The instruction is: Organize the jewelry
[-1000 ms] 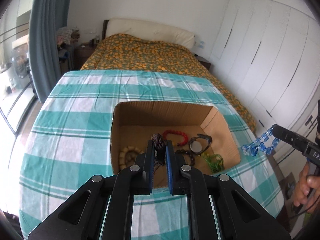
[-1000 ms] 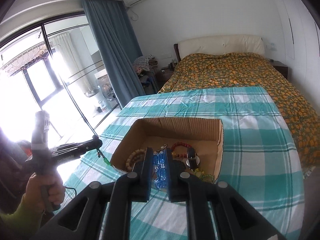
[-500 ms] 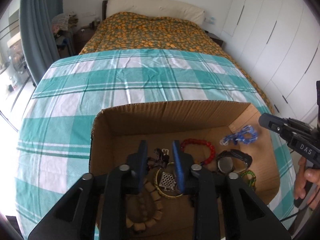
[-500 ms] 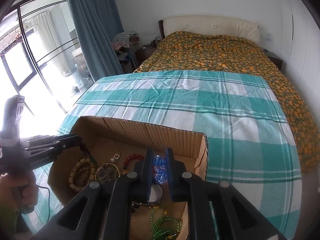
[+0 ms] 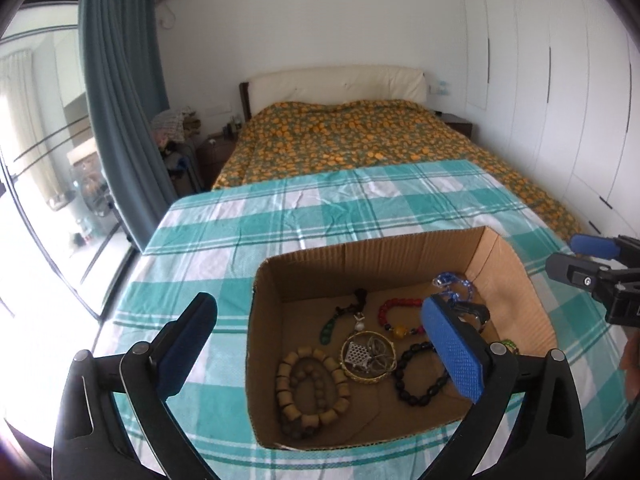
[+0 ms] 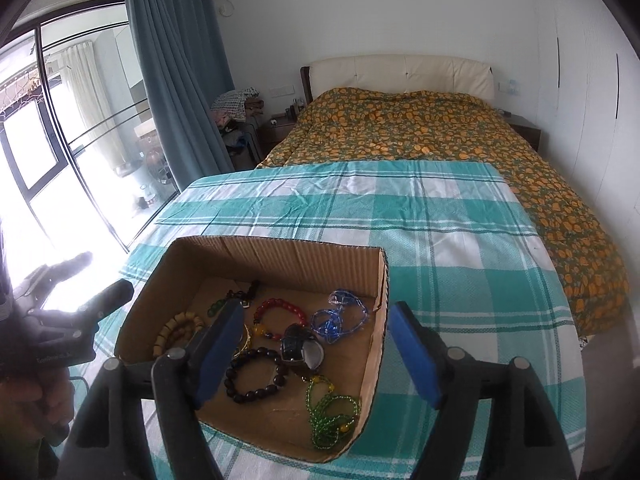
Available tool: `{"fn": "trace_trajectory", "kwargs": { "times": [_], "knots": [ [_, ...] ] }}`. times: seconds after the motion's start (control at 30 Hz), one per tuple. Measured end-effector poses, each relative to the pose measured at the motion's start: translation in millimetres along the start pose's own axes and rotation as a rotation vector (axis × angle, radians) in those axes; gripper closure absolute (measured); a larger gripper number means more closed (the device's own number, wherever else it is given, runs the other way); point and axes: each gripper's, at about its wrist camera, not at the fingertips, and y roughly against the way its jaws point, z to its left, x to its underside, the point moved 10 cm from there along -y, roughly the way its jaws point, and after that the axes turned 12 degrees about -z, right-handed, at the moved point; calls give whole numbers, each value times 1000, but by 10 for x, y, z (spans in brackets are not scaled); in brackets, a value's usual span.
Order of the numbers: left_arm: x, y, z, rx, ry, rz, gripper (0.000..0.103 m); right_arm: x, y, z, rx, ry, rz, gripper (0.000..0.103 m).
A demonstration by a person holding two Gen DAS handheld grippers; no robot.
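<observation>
A cardboard box (image 5: pixel 380 268) sits on the checked cloth and holds jewelry. My left gripper (image 5: pixel 318 302) hovers over the box's near left side, its jaws opening wide with nothing between the pads. A dark beaded string (image 5: pixel 340 316) lies loose on the box floor. My right gripper (image 6: pixel 316 312) is also opening and holds nothing. Below it rests a blue crystal bracelet (image 6: pixel 340 316), beside a watch (image 6: pixel 300 346). Each gripper shows at the edge of the other's view: the right gripper (image 5: pixel 560 258) and the left gripper (image 6: pixel 104 274).
In the box (image 6: pixel 280 256) also lie a wooden bead bracelet (image 5: pixel 312 384), a gold bangle (image 5: pixel 368 356), a red bracelet (image 5: pixel 400 304), a black bracelet (image 6: pixel 256 376) and a green necklace (image 6: pixel 332 412). A bed (image 5: pixel 360 140) stands beyond the table, a curtain (image 5: pixel 120 100) at the left.
Both grippers went from shut to wide open. The left let the dark beaded string fall into the box, the right let go of the blue bracelet. Both have drawn back a little.
</observation>
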Motion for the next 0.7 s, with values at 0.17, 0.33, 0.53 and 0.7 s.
{"fn": "trace_trajectory", "kwargs": {
  "times": [0.17,0.33,0.53,0.7],
  "knots": [
    [-48,435,30,-96,5,-44,1,23,405,169,51,57,-24,18],
    [105,659,5,-78,-3,23,1,117,712,295,57,55,-20,18],
    [194,845,47,-58,71,48,0,245,873,445,80,87,7,18],
    [201,993,51,-61,77,44,0,281,977,571,68,92,12,18]
  ]
}}
